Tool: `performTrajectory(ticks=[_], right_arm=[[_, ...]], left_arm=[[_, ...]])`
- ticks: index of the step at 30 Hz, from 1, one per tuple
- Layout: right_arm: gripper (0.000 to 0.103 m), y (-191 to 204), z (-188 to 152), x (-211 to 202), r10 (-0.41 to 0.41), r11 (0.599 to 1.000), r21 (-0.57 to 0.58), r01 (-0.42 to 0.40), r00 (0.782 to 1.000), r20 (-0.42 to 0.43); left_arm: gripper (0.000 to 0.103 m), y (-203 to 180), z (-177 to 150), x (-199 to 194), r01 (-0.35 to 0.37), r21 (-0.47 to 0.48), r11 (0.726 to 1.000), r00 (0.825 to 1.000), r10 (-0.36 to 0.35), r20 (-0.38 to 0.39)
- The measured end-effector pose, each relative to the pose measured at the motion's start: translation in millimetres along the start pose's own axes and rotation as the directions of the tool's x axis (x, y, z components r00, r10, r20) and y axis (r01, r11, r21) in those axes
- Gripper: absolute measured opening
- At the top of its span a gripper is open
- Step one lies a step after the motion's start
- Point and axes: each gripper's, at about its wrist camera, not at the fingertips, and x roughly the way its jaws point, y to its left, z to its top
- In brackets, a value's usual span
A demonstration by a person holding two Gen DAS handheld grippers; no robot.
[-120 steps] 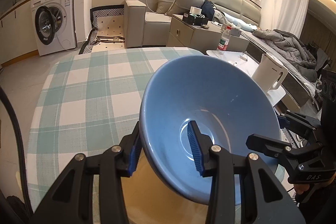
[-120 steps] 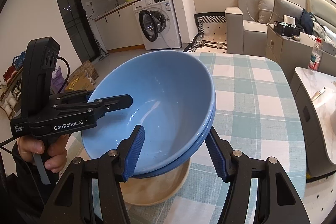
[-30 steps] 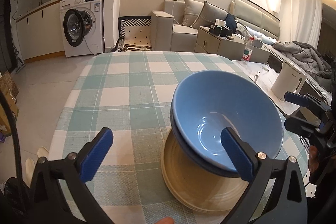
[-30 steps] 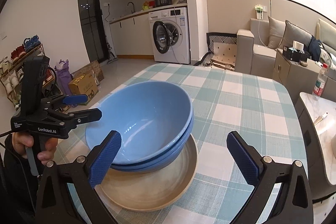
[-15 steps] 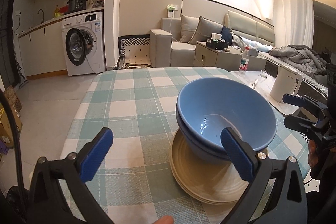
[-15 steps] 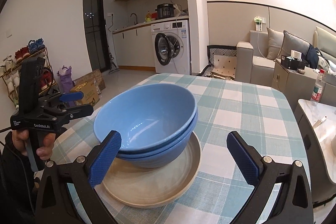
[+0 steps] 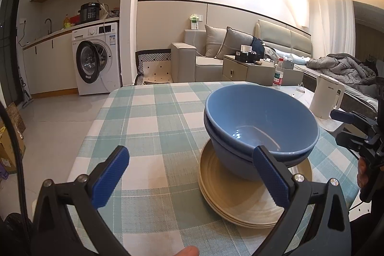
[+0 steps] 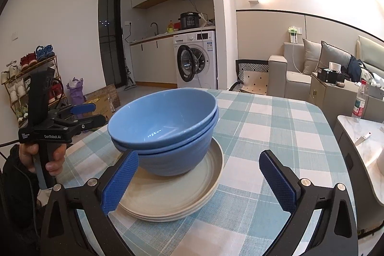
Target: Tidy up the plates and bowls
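Observation:
Two blue bowls (image 7: 259,121) (image 8: 165,121) are nested one inside the other on a stack of beige plates (image 7: 240,200) (image 8: 172,193), near the front of the checked table. My left gripper (image 7: 192,174) stands open, pulled back from the stack, with nothing between its blue pads. My right gripper (image 8: 199,181) is open too, on the other side of the stack and empty. Each gripper shows in the other's view, held in a hand: the right gripper (image 7: 355,131) at the right edge, the left gripper (image 8: 69,116) at the left.
The green-and-white checked tablecloth (image 7: 153,116) (image 8: 276,126) stretches beyond the stack. A white kettle (image 7: 326,97) and a water bottle (image 7: 278,74) stand on a marble side table (image 8: 360,143) to the right. A washing machine (image 7: 96,59) and sofa (image 7: 216,56) lie further off.
Four seconds ago both grippers held the top blue bowl over the stack. It now rests in the lower bowl, both grippers have let go and drawn back and up.

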Motion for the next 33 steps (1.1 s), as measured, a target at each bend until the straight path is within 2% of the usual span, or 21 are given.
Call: performTrajectory(ticks=[11, 23, 33], right_arm=[[0.102, 3, -12, 6, 0.016, 0.999, -0.048, -0.015, 0.999, 0.028], [0.102, -1, -21, 11, 0.038, 0.999, -0.033, -0.037, 0.999, 0.035], [0.102, 0, -24, 12, 0.049, 0.998, -0.036, -0.048, 0.998, 0.045]], left_arm=[[0.103, 0, -14, -1, 0.0, -0.001, 1.0, 1.0, 0.0, 0.019], [0.103, -3, -21, 0, 0.0, 0.003, 1.0, 0.998, 0.0, 0.059], [0.103, -5, -24, 1, 0.008, 0.005, 1.0, 0.998, -0.008, 0.063]])
